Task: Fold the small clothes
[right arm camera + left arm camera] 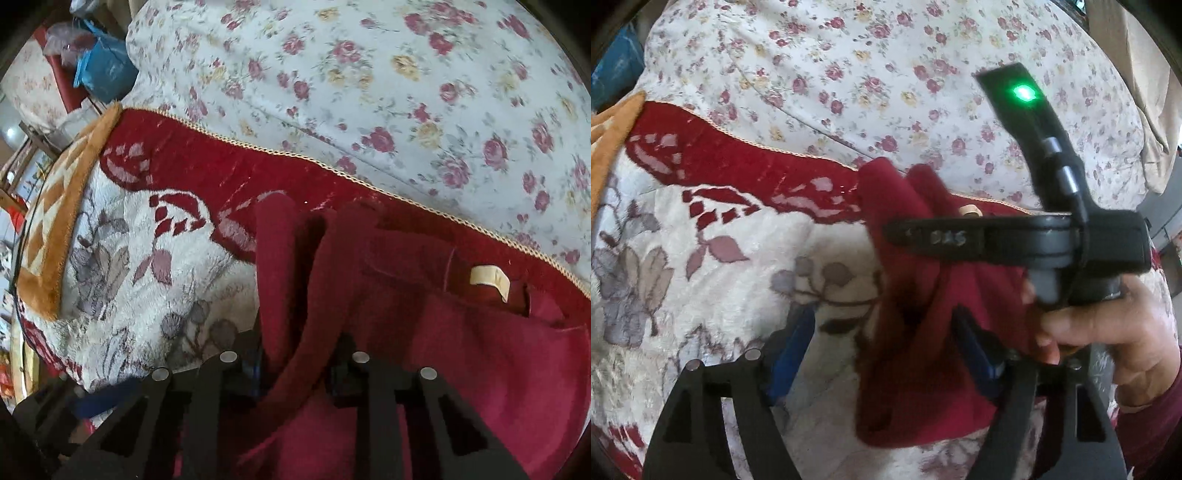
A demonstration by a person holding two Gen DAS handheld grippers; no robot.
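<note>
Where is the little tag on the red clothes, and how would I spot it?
Find the big blanket with grey flowers and a wide red border. A dark red garment lies bunched on that border, nearly the same colour. The tag is the small cream strip sewn inside its neckline, the only pale thing on all that red.

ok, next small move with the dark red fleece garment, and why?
Probably lower the right gripper to lay the dark red fleece garment flat on the red-bordered floral blanket: its narrow jaws pinch a bunched fold, while the left gripper stands wide, cloth loose between.
</note>
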